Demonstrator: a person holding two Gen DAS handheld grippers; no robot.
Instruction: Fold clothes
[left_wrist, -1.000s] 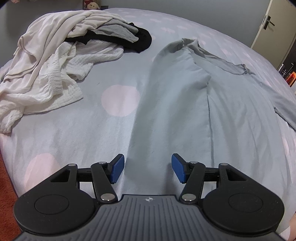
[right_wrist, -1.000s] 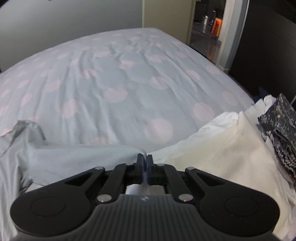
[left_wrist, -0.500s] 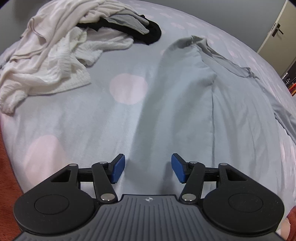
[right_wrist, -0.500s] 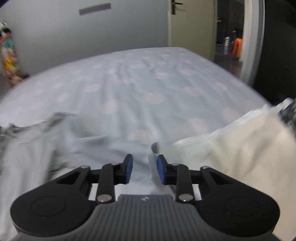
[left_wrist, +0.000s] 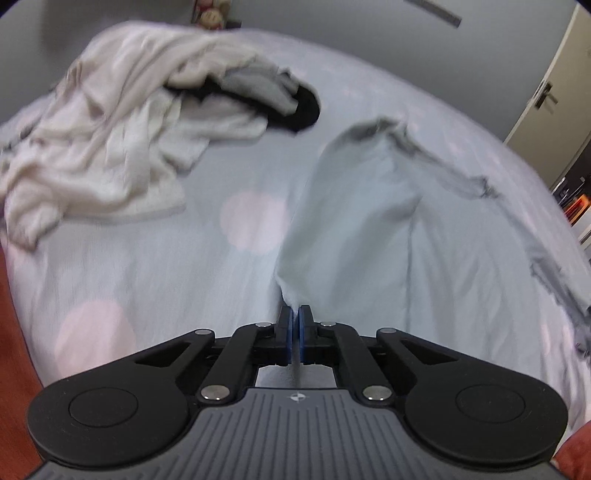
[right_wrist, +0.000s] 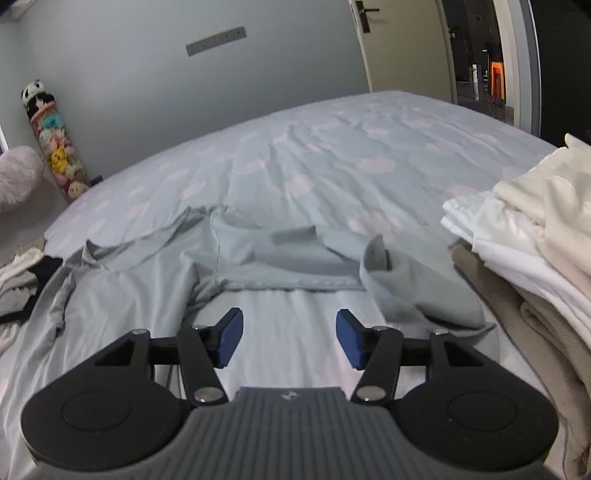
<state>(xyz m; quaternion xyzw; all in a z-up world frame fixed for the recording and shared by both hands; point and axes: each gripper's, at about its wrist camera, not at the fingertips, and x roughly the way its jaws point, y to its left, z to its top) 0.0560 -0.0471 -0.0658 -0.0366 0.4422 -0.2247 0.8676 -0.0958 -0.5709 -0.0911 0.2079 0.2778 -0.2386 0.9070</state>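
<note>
You are working over a bed (right_wrist: 369, 122) covered in a pale blue sheet with pink dots, set against a grey wall (right_wrist: 147, 74), with a cream door (left_wrist: 550, 92) ajar at the far right and a column of plush toys (right_wrist: 51, 144) in the left corner. The pale blue shirt (left_wrist: 354, 221) lies spread flat on the sheet, straight ahead of both tools. Your left gripper (left_wrist: 295, 326) has just clamped together on the shirt's near edge, and a pinch of the cloth rises from between its blue pads. Your right gripper (right_wrist: 289, 341) has just been opening; its pads stand apart with nothing between them, hovering over the shirt's body, with the folded-in sleeve (right_wrist: 288, 262) just ahead of the fingertips. To the left of the shirt, a heap of white clothes (left_wrist: 103, 147) with grey and black pieces (left_wrist: 299, 107) on it lies well apart from the left tool. At the right, a stack of folded white and beige garments (right_wrist: 528, 236) sits just beside the sleeve's crumpled end.
</note>
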